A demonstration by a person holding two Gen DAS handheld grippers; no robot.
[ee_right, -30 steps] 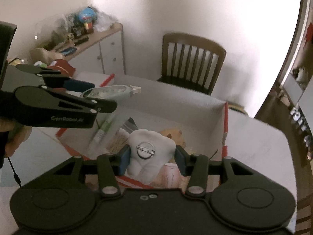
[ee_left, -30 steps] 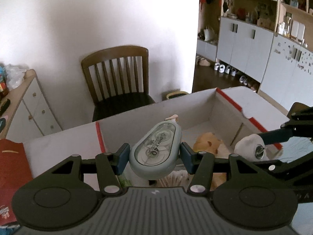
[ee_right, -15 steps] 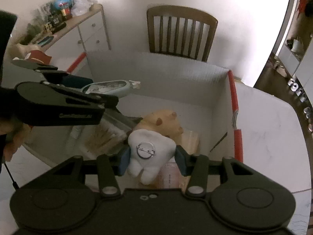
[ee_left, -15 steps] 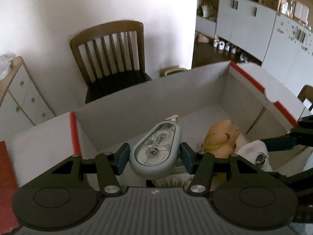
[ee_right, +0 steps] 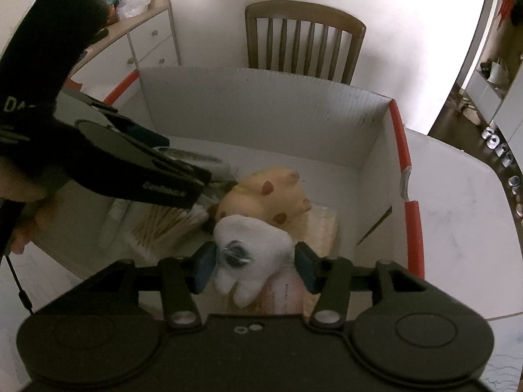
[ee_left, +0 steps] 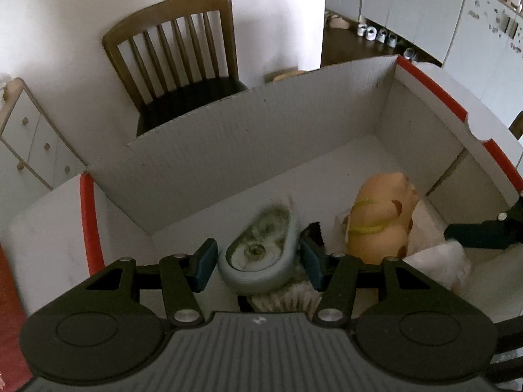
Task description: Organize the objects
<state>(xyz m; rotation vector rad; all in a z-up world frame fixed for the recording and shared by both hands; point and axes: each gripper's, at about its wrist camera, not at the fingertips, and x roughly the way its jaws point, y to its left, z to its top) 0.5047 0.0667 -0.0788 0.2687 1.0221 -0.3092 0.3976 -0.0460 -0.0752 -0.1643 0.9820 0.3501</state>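
Both tongs reach down into the white cardboard box [ee_right: 261,114] with red-edged flaps. The left tongs [ee_left: 258,263] stand apart around the grey-blue correction-tape dispenser [ee_left: 260,258], which looks blurred, gaps showing beside both pads; its label cannot be read. The right tongs [ee_right: 255,266] have just been opening, and the white tooth-shaped plush [ee_right: 251,254] sits loose between them, over a pink packet with unreadable print. Behind it lies a tan spotted plush [ee_right: 264,196], beside cotton swabs [ee_right: 163,228]. The left tool's side lettering is blurred.
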